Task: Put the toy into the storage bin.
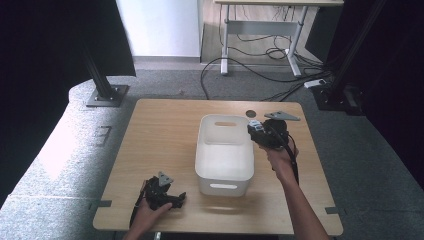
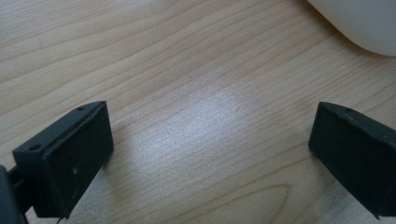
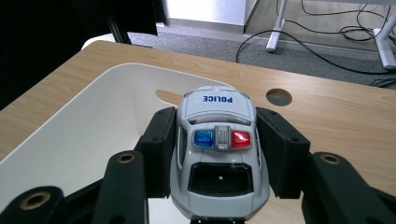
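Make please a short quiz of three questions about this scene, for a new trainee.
1. True or false: the right claw is shut on the toy police car.
2. Which is under the left claw: A) bare table, B) a plate?
3. What colour is the bin?

Key: 1 true; 2 A; 3 white.

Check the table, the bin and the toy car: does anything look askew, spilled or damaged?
Nothing stands out. The white bin sits upright on the table, and the right gripper holds the toy police car squarely, undamaged.
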Action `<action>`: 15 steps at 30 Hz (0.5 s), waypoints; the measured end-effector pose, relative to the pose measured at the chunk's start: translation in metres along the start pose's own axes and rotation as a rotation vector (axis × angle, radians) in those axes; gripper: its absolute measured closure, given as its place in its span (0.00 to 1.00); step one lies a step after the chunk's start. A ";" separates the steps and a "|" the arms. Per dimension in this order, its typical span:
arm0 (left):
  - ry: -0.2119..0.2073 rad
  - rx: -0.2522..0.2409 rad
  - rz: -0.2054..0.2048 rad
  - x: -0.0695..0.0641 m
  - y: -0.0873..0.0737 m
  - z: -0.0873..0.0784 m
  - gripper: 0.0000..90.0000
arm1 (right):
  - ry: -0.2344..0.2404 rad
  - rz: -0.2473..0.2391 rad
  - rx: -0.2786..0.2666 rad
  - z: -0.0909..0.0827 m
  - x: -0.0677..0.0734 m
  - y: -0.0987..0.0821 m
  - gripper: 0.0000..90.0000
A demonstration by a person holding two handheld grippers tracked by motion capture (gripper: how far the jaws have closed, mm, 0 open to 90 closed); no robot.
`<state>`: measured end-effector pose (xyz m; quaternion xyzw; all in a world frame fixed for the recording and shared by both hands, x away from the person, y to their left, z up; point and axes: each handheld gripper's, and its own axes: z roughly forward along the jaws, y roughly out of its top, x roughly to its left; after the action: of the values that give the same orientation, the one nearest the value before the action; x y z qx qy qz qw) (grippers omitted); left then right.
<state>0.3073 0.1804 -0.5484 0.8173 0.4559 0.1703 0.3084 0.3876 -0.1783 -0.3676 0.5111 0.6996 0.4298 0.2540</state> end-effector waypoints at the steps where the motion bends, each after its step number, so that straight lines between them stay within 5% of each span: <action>1: 0.000 0.000 0.000 0.000 0.000 0.000 0.00 | 0.000 0.000 0.000 0.000 0.000 0.000 0.56; 15: 0.000 0.000 -0.001 0.000 0.000 0.000 0.00 | 0.019 -0.016 0.006 0.008 0.016 0.007 0.56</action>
<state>0.3071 0.1804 -0.5483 0.8172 0.4561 0.1700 0.3086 0.3922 -0.1597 -0.3646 0.5021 0.7074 0.4306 0.2492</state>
